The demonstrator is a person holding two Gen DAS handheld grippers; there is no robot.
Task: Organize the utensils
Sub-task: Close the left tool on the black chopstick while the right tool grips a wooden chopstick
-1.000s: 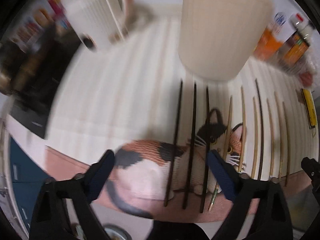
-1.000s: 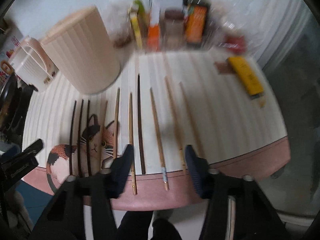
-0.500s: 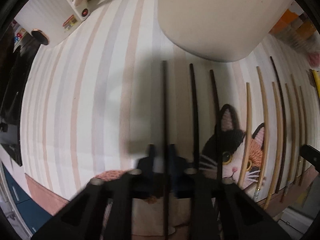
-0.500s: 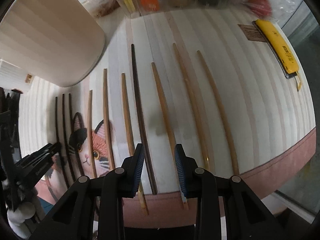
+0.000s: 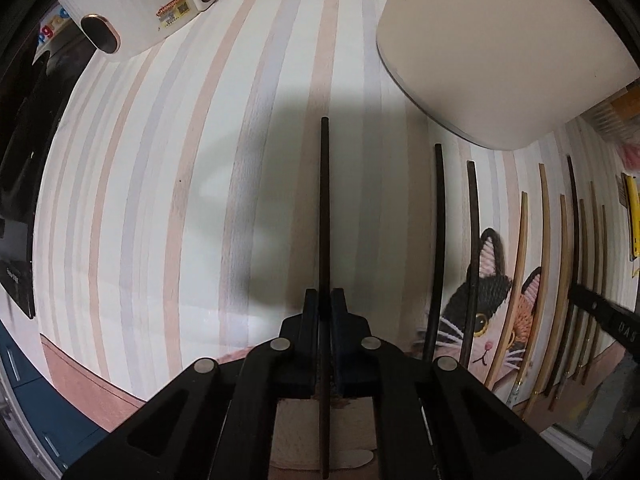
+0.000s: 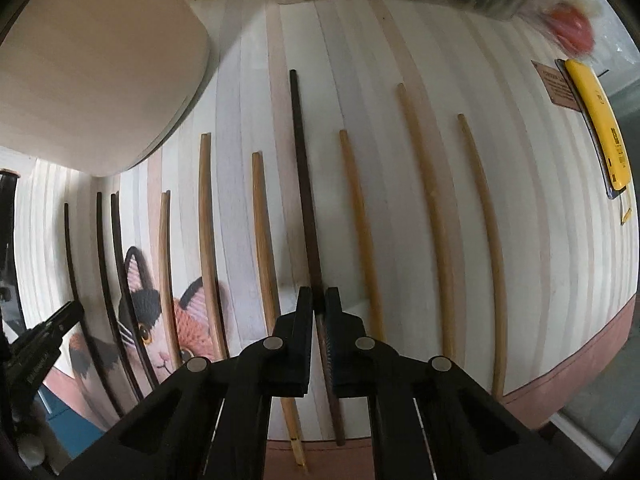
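At the mat's left end, the left gripper (image 5: pixel 325 308) is clamped on a black chopstick (image 5: pixel 324 208) near its front-edge end. Mid-mat, the right gripper (image 6: pixel 319 312) pinches a dark brown chopstick (image 6: pixel 306 200) likewise. Both look light, stiff and slick; low grips may let them pivot.

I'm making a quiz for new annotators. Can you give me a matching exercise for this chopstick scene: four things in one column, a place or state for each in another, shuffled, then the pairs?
Things:
1. left claw
2. right claw
3. yellow box cutter
4. cream container

Places or states:
A. lies flat at the mat's far right edge
B. shut on the leftmost black chopstick
C. stands at the back left, beyond the chopstick tips
D. shut on the dark brown chopstick lying among the light wooden ones

Pairs: 1-B, 2-D, 3-A, 4-C
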